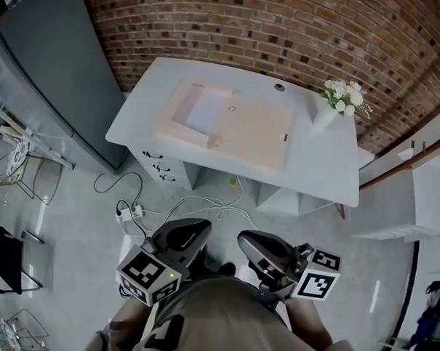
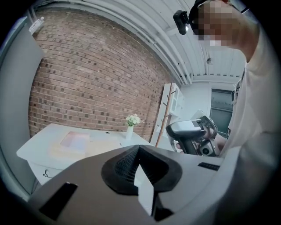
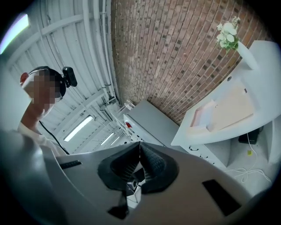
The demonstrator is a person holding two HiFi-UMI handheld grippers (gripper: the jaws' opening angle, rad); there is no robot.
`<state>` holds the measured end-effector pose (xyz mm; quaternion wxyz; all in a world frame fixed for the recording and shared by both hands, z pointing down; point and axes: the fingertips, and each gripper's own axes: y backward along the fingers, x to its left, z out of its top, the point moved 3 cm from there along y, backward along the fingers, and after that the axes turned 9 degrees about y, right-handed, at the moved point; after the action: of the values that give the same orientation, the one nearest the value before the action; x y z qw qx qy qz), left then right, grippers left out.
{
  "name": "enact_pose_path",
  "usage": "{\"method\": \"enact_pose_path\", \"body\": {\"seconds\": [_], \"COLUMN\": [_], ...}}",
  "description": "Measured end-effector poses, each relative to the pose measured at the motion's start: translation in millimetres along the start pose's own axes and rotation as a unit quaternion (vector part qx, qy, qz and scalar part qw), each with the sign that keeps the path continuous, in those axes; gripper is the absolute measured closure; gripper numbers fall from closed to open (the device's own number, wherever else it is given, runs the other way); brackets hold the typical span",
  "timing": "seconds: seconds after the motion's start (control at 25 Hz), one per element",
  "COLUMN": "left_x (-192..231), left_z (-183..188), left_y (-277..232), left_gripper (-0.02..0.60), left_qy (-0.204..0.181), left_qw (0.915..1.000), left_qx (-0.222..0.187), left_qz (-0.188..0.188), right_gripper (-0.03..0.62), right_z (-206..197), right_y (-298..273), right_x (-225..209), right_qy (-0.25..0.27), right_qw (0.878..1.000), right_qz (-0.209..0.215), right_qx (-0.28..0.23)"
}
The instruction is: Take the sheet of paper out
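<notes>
A white sheet of paper (image 1: 203, 111) lies in the left part of a pale pink open folder (image 1: 254, 136) on the white table (image 1: 135, 116). The sheet also shows in the left gripper view (image 2: 74, 141) and in the right gripper view (image 3: 203, 115). Both grippers hang close to my body, well short of the table. My left gripper (image 1: 182, 237) (image 2: 138, 147) has its jaws together with nothing between them. My right gripper (image 1: 250, 245) (image 3: 139, 144) is likewise shut and empty. The right gripper (image 2: 193, 134) is also seen from the left gripper view, held in a hand.
A white vase of flowers (image 1: 338, 102) stands at the table's right back corner by the brick wall. A tall grey cabinet (image 1: 57, 69) stands left of the table. Drawers (image 1: 162, 168) sit under the table. Cables and a power strip (image 1: 127, 212) lie on the floor before it.
</notes>
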<state>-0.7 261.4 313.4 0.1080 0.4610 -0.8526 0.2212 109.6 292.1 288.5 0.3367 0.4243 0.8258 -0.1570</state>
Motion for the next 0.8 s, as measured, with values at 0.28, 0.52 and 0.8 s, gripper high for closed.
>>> {"method": "enact_pose_path", "body": {"seconds": [0.28, 0.52, 0.8], "left_x": [45, 73, 103], "left_z": [15, 20, 28], "left_y": [8, 14, 19], "left_gripper": [0.568, 0.568, 0.568], "left_qy": [0.002, 0.017, 0.032], "left_qw": [0.9999, 0.9996, 0.9989], "left_qx": [-0.013, -0.018, -0.025], "left_qz": [-0.002, -0.012, -0.022], "right_gripper": [0.569, 0.569, 0.569], "right_z": [1, 3, 7], "right_y": [-36, -68, -102], "right_x": [-11, -17, -19], "right_qy": [-0.002, -0.006, 0.004], "right_qw": [0.999, 0.999, 0.998], "right_qz": [-0.033, -0.040, -0.040], "right_qx": [0.018, 0.032, 0.055]}}
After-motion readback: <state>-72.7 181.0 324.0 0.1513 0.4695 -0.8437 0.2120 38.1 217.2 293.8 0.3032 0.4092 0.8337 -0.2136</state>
